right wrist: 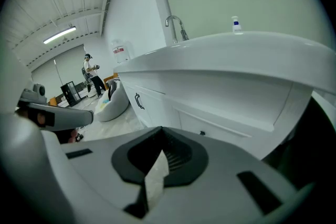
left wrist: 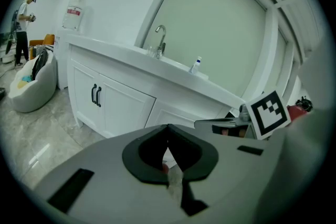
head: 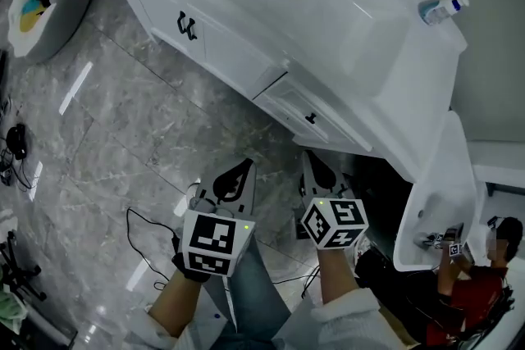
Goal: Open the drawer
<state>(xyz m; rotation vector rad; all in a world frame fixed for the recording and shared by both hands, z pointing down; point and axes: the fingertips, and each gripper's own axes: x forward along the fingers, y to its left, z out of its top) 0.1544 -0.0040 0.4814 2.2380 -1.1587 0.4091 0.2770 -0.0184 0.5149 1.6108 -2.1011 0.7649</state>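
Observation:
The white vanity's drawer is closed, with a small black knob on its front. It lies just ahead of both grippers in the head view. My left gripper and right gripper hang side by side below it, both shut and holding nothing. In the left gripper view the left gripper has its jaws meeting, and the drawer front shows just beyond the tips. The right gripper points at the drawer and its knob, a short way off.
Left of the drawer are two cabinet doors with black handles. A bottle stands on the sink top. An open white door panel hangs at the right. A grey bean bag and cables are on the marble floor. A person crouches at the lower right.

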